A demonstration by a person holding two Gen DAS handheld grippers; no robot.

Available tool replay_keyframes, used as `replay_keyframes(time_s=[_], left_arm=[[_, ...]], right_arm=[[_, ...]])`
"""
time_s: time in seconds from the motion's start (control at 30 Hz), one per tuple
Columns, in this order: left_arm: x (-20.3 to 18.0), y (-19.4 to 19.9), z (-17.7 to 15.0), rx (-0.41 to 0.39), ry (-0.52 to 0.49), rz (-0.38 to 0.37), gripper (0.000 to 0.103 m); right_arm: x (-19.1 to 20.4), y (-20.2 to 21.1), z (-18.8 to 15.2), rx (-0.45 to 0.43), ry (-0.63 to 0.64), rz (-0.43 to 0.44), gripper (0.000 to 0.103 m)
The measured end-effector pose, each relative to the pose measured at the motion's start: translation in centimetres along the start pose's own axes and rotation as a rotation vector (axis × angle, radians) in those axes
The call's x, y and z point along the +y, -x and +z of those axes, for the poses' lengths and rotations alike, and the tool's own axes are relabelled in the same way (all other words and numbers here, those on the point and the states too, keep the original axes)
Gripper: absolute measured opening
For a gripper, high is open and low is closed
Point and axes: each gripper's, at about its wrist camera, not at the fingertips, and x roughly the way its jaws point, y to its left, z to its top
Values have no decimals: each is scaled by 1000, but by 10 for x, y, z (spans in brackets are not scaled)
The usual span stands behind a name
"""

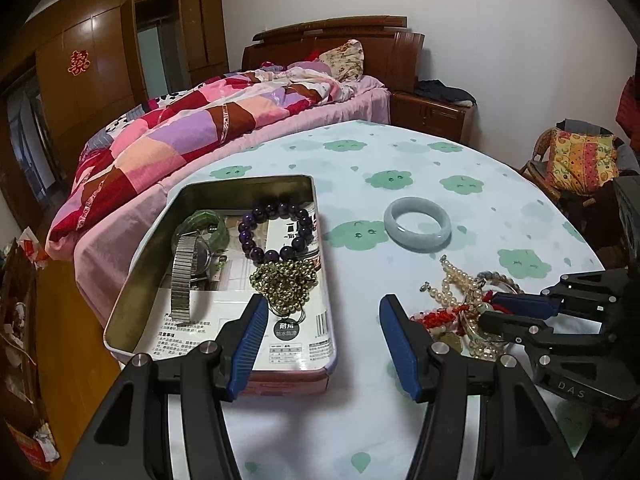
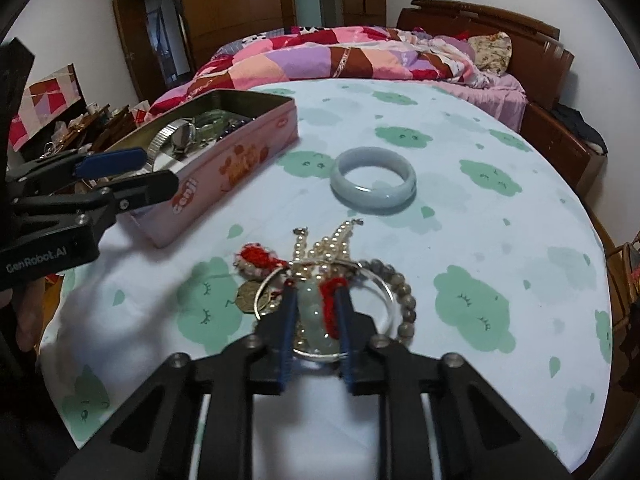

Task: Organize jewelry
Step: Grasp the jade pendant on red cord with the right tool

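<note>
Jaws amid jewelry pile [image 2: 320, 280], bangle [image 2: 373, 185] beyond.

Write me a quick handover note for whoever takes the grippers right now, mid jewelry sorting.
Left gripper: open, empty, over the near end of the tin.
Right gripper: jaws nearly shut in the pile, around a pale green bead bracelet with red cord; a firm grip is not certain.
Done: watch, purple bead bracelet, gold bead strand and a green piece lie in the tin.
Left: jade bangle alone on the cloth, plus the pile: pearls, grey bead bracelet, coin, red charm.
</note>
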Motion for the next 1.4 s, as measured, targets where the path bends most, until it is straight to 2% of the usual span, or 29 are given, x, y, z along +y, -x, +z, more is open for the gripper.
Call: replay_keyframes(time_s=[0.07, 0.1, 0.13, 0.27, 0.37, 0.43, 0.47, 0.5, 0.53, 0.6, 0.7, 0.8, 0.97, 1.0, 1.17, 1.27, 1.4], left_arm=[[-1, 0, 0, -3, 2, -2, 58], [-1, 0, 0, -4, 3, -3, 58], [-1, 1, 1, -5, 5, -4, 58], [-2, 2, 0, -9, 4, -11, 58], [-5, 1, 0, -6, -2, -16, 58], [-6, 0, 0, -3, -6, -16, 58], [-7, 0, 0, -1, -9, -17, 58], [-7, -1, 0, 3, -11, -17, 58], [-7, -2, -1, 5, -13, -17, 59], [-7, -4, -2, 11, -14, -17, 58], [-7, -6, -2, 18, -11, -16, 58], [-7, -6, -3, 21, -12, -18, 59], [-8, -6, -3, 14, -11, -21, 58], [-8, -7, -3, 14, -12, -22, 58], [-19, -7, 0, 4, -34, -45, 58], [-28, -9, 1, 5, -61, -58, 58], [-33, -11, 0, 9, -78, -54, 58]], right_arm=[[0, 4, 0, -19, -5, 6, 16], [-1, 8, 1, -35, -12, 8, 6], [-2, 9, 3, -42, -18, 8, 5], [-14, 25, 10, -101, -64, -2, 5], [-21, 28, 13, -105, -78, -14, 5], [-20, 24, 15, -87, -71, 3, 11], [-17, 21, 14, -72, -67, 24, 11], [-16, 19, 14, -67, -67, 30, 16], [-14, 17, 14, -59, -64, 36, 27], [-9, 10, 12, -37, -47, 39, 36], [-4, -3, 9, 10, -30, 40, 33], [-1, -3, 5, 5, -11, 23, 13], [-13, 25, 11, -102, -69, 5, 8], [-17, 30, 12, -121, -79, 1, 5], [-32, 47, 17, -179, -124, -35, 5], [-39, 42, 18, -152, -143, -26, 5], [-32, 31, 18, -110, -133, 25, 19]])
